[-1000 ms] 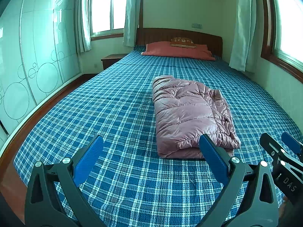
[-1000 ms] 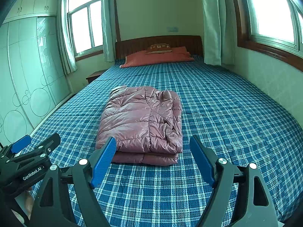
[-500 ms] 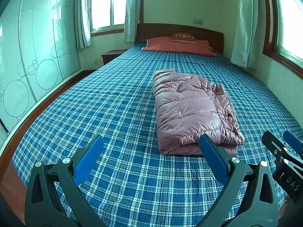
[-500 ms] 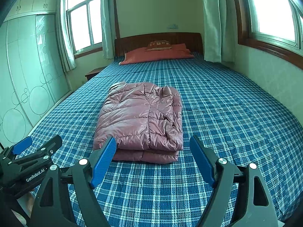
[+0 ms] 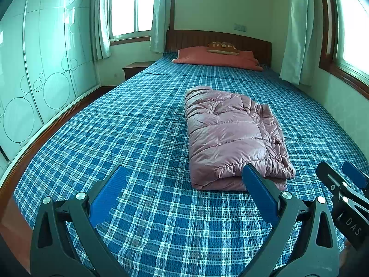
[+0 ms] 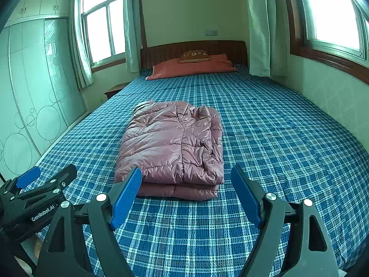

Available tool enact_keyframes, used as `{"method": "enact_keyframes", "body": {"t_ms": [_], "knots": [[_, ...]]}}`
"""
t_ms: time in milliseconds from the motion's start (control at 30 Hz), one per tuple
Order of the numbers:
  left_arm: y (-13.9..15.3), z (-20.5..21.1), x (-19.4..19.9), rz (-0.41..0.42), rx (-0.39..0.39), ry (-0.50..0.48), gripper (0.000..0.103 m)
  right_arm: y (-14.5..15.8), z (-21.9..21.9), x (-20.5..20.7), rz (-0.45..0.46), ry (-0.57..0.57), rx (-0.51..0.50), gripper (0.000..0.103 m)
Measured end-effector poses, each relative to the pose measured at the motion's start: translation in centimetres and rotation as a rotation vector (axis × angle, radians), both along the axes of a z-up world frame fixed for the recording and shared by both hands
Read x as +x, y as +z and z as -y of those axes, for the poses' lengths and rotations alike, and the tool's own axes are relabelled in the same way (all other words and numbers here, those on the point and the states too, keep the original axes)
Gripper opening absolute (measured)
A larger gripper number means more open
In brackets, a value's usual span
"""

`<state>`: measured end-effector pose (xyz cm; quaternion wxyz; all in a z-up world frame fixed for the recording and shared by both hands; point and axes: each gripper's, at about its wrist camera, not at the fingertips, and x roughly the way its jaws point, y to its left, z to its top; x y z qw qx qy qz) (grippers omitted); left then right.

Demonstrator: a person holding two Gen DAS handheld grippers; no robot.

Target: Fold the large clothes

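Observation:
A mauve puffer jacket (image 5: 230, 136) lies folded into a thick rectangle on the blue plaid bed (image 5: 129, 133). It also shows in the right wrist view (image 6: 173, 145). My left gripper (image 5: 184, 180) is open and empty, held above the bed short of the jacket's near edge and to its left. My right gripper (image 6: 184, 182) is open and empty, held just short of the jacket's near edge and centred on it. Each gripper shows at the edge of the other's view: the right one (image 5: 341, 184) and the left one (image 6: 46, 177).
A red pillow (image 5: 216, 57) and a small brown cushion (image 5: 222, 45) lie at the wooden headboard. A nightstand (image 5: 136, 68) stands left of the bed. A glass-fronted wardrobe (image 5: 34, 69) lines the left wall. The wall with a window (image 6: 332, 13) runs along the right.
Both grippers have tilted upward, so the jacket sits lower in both views. The jacket itself has not moved and both grippers stay open.

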<state>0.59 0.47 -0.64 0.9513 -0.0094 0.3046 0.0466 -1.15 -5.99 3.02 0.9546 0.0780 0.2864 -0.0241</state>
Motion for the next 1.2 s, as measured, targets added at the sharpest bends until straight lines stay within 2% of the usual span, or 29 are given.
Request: {"method": "enact_keyframes", "body": {"t_ms": [800,1000,1100,1200], "knots": [[-0.3,-0.3,0.6,0.019,0.006,0.004,0.101,-0.8,0.3,0.4,-0.016,0.007,0.002,0.078],[-1.0,0.1,1.2,0.014,0.042,-0.011,0.101,-1.3,0.6,0.7,-0.027,0.007,0.007,0.078],[-1.7,-0.1,2.0,-0.013,0.040,-0.024,0.101,-1.9,1.4,1.3,-0.040,-0.005,0.010,0.078],[-3.1,-1.3,3.2,-0.049,0.007,-0.007,0.101,-2.5,2.2,1.7,-0.053,-0.015,0.018,0.078]]}}
